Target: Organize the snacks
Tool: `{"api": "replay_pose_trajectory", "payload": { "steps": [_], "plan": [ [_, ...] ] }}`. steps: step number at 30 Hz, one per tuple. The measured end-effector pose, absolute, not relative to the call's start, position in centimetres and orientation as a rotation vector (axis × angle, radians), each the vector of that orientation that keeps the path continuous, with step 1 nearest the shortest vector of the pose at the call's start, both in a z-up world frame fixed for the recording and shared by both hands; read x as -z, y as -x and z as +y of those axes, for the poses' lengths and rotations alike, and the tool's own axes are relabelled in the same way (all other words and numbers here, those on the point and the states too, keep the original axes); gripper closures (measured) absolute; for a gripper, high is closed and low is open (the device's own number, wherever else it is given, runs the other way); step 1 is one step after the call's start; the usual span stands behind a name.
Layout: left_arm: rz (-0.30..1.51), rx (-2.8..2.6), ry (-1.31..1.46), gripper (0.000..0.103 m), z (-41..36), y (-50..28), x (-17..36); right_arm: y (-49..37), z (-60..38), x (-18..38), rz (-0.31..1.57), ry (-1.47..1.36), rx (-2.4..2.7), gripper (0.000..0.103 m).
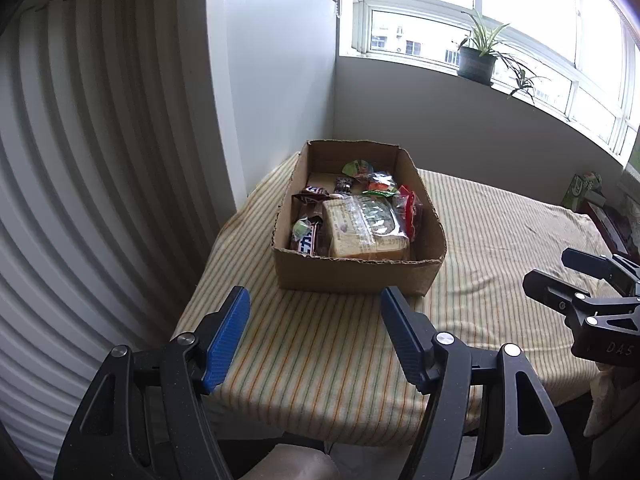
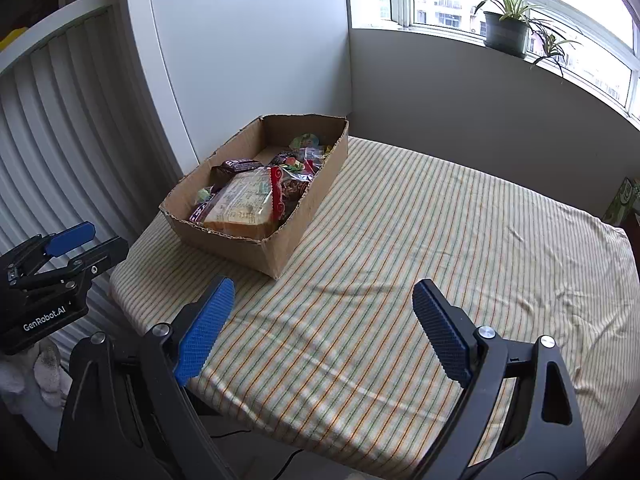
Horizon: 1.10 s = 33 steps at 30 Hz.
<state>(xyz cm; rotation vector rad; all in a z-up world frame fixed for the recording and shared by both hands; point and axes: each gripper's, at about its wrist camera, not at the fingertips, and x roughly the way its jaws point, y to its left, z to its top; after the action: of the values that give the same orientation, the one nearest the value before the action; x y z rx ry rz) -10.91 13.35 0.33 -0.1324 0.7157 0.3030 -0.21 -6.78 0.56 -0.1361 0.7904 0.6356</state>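
Observation:
An open cardboard box (image 1: 352,276) (image 2: 288,248) stands on the striped tablecloth (image 1: 320,344) (image 2: 420,240) in the back left corner. It holds several snacks: a clear bag of sliced bread (image 1: 360,228) (image 2: 240,208), dark candy bars (image 1: 306,236) (image 2: 236,166), a red packet (image 1: 410,208) and small wrapped sweets (image 1: 360,170). My left gripper (image 1: 314,300) hangs open just in front of the box's near wall, with nothing between its blue pads. My right gripper (image 2: 324,292) is open over bare cloth, to the right of the box. Each gripper shows at the edge of the other's view.
A white ribbed cabinet (image 1: 80,160) and white panel (image 2: 248,60) rise to the left of the table. A grey wall and a window sill with a potted plant (image 1: 478,56) (image 2: 508,28) lie behind. A green carton (image 1: 580,190) stands at the far right.

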Motion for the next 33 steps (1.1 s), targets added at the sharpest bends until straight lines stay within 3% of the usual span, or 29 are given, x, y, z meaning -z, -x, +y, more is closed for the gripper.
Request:
{"api": "replay_pose_trajectory", "payload": {
  "steps": [33],
  "plan": [
    [0.718,-0.295,0.137,0.035,12.68,10.77,-0.13,0.46,-6.75,-0.16,0.797,0.12,-0.614,0.01]
  ]
}}
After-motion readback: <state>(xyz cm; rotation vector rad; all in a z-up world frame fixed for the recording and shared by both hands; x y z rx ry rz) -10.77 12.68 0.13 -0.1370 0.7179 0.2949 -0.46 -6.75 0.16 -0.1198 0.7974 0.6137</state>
